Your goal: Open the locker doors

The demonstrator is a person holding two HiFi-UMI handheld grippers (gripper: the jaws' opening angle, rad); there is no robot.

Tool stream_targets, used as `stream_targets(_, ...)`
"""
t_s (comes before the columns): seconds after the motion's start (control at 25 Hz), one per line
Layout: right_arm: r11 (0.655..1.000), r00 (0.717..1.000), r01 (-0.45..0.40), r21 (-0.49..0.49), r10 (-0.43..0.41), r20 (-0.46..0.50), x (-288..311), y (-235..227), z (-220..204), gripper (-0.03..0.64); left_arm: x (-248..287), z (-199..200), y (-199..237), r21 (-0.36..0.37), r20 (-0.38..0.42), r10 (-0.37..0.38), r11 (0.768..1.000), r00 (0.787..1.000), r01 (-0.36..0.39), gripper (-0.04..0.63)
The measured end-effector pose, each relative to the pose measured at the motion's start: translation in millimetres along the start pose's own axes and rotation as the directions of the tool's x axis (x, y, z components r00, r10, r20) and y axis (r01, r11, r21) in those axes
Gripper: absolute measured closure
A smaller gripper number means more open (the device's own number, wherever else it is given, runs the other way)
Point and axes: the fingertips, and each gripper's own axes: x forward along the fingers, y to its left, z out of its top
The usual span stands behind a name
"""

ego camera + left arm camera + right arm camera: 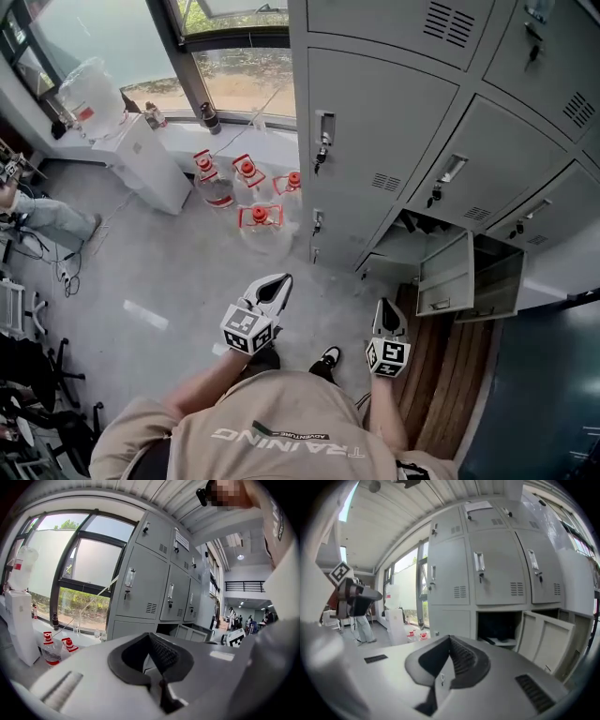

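The grey lockers stand beside the window, their upper doors shut and a bottom-row door swung open, while short of them the left gripper and right gripper each have jaws pressed together, holding nothing.

Head camera looks steeply down; both claw cameras share the lockers.
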Motion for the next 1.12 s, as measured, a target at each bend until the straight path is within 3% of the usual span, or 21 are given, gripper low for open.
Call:
stream_targets(0.2, 0.999, 0.994, -0.050, 0.020, 0.048, 0.100, 30, 80, 67, 0.606, -26, 7, 47, 0.038, 0.000, -0.049, 0.998, 0.999, 0.049, 0.589)
stream_targets(0.48, 0.998, 0.997, -0.048, 0.045, 0.045, 0.070, 69, 148, 80, 0.606, -44, 14, 95, 0.048, 0.012, -0.140, 0.989, 0.990, 0.139, 0.588)
stream_targets(0.6, 0.999, 0.998, -0.013, 0.031, 0.011, 0.070, 71, 162, 83, 0.606, -46, 16, 103, 0.089, 0.005, -0.189, 0.978, 0.982, 0.188, 0.588)
stream_targets(0.72, 1.000, 0.999, -0.013, 0.018, 0.012, 0.050, 74, 175, 82, 0.606, -47, 19, 112, 0.074, 0.010, -0.206, 0.976, 0.979, 0.204, 0.589)
stream_targets(1.12, 0.998, 0.994, -0.055, 0.004, 0.055, -0.092, 156, 165, 40, 0.604, -38, 14, 155, 0.009, -0.001, -0.136, 0.991, 0.991, 0.136, 0.588)
